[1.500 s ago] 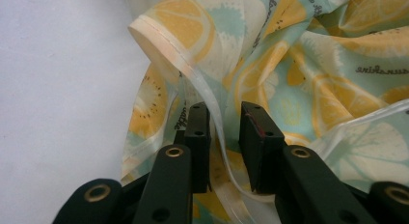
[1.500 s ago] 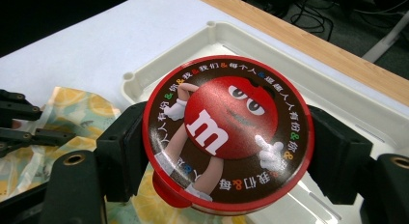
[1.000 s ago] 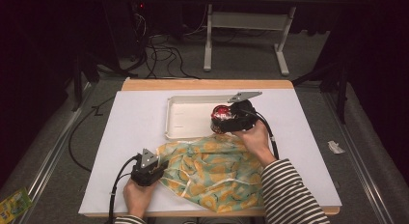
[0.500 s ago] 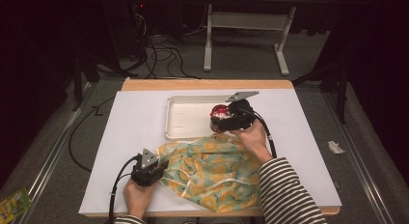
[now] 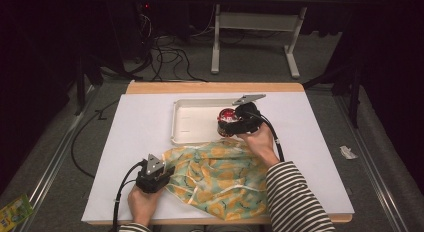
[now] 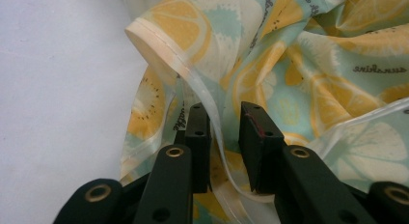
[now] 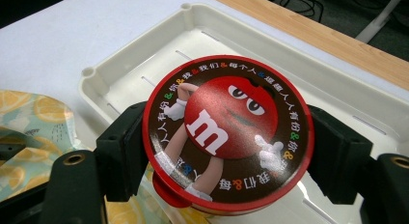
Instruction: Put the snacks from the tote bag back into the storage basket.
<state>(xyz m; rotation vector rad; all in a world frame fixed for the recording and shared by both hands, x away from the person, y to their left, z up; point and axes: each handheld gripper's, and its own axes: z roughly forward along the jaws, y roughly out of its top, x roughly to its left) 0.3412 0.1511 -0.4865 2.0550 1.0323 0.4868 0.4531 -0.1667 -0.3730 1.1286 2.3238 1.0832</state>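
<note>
Tray (image 5: 192,123) (white) beside bag (image 5: 220,179).

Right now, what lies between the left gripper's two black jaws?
In the left gripper view, the clear seamed edge of the lemon-print plastic bag runs between the left gripper's parted jaws.

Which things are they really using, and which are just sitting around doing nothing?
In use:
- round candy tin, clamped in the right gripper
- lemon-print bag, its edge between the jaws of the left gripper
- white tray, under the tin

Just lying about:
- green packet on the floor
- scrap of paper on the floor
</note>
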